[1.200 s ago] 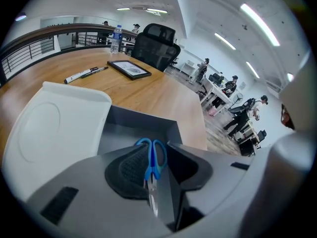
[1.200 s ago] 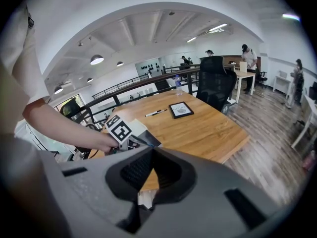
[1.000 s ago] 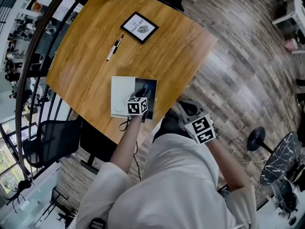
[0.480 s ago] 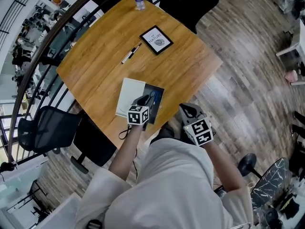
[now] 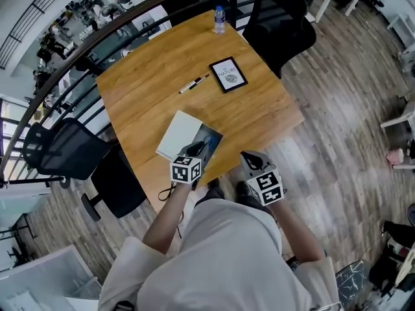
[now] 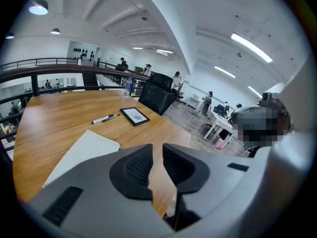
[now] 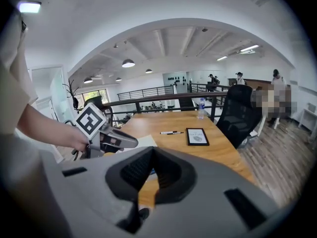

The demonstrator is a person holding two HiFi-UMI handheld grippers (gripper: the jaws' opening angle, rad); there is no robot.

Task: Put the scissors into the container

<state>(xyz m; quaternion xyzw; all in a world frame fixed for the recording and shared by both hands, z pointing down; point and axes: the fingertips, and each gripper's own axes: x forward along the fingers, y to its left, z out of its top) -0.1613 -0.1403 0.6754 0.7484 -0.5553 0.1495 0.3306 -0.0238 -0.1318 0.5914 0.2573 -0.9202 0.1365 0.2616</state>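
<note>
An open flat box lies near the table's front edge, with a white half (image 5: 177, 133) and a dark half (image 5: 211, 139). Something bluish lies in the dark half; I cannot tell whether it is the scissors. My left gripper (image 5: 195, 150) hovers over the box's near end. In the left gripper view its jaws are closing, with a narrow gap and nothing between them (image 6: 157, 166). My right gripper (image 5: 250, 160) is off the table's front corner, its jaws together and empty (image 7: 151, 152). It sees the left gripper (image 7: 124, 142) to its left.
On the wooden table (image 5: 149, 83) lie a marker pen (image 5: 194, 83) and a black-framed picture (image 5: 227, 74), and a water bottle (image 5: 219, 19) stands at the far edge. Black chairs stand at the far right (image 5: 280, 11) and left (image 5: 61, 151). A railing borders the table's far side.
The head view has swung so that more of the table's far side shows. My left gripper has drawn back slightly toward the box's near end. The right gripper has stayed beside the table corner.
</note>
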